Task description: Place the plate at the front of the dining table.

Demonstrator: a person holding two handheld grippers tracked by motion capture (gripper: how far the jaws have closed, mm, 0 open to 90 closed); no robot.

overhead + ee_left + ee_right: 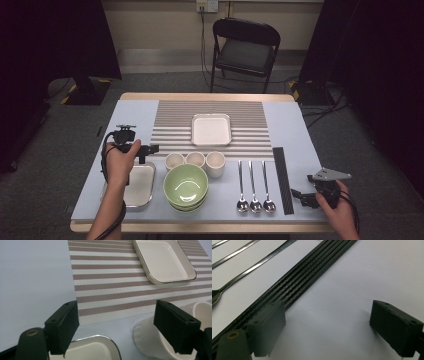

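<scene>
Tableware is seen from the high view laid out in neat rows and nothing is yet lifted: the left gripper is held with jaws apart beside three small white cups, above a metal tray, while the right gripper hangs open near a black strip of chopsticks, so the work is judged barely begun. From the left gripper view, the nearest cup is shown just ahead of the open jaws, untouched, with the square white dish on the striped mat beyond. From the right gripper view, the chopsticks' separate dark ridges and spoon handles are revealed, the jaws wide and empty
</scene>
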